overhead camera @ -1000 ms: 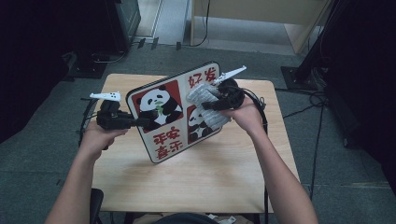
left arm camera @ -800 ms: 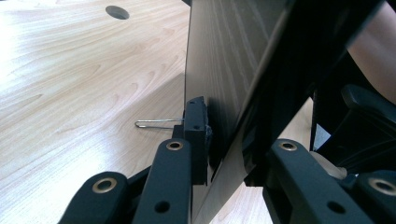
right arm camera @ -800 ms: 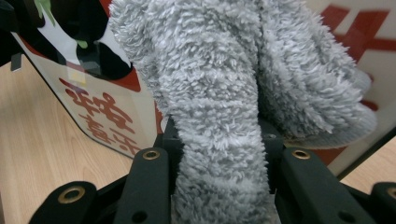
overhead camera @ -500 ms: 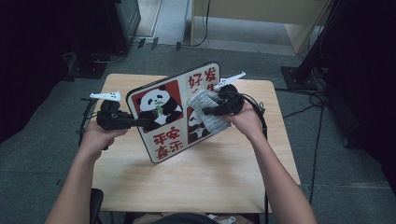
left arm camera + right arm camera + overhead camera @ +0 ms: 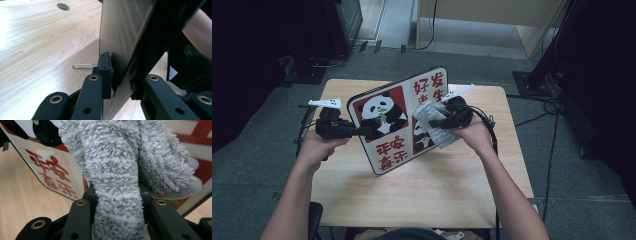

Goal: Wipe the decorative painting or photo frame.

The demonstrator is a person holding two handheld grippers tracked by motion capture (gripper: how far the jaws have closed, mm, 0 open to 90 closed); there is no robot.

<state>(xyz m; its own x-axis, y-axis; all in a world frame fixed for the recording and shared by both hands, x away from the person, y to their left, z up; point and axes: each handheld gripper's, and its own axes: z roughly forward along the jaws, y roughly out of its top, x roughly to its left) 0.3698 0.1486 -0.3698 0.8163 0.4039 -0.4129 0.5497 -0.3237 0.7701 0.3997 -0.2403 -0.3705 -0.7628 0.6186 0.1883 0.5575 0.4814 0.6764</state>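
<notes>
We steady the panda picture board (image 5: 387,125) upright on the tabletop (image 5: 437,190), left gripper (image 5: 362,131) pinching its left edge; right gripper (image 5: 435,123), clamped on a grey fleece cloth (image 5: 434,122), presses against its right face.

Red Chinese characters printed on the panda board (image 5: 398,120), readable in the high view: 好 and 发 at the upper right corner, with one or two more below them partly hidden behind the grey cloth (image 5: 435,123); 平安 over 喜乐 in the lower left panel, beneath the panda picture; in the right gripper view, the same lower red characters seen slanted and too skewed to read surely; no other lettering or numbers legible.
</notes>
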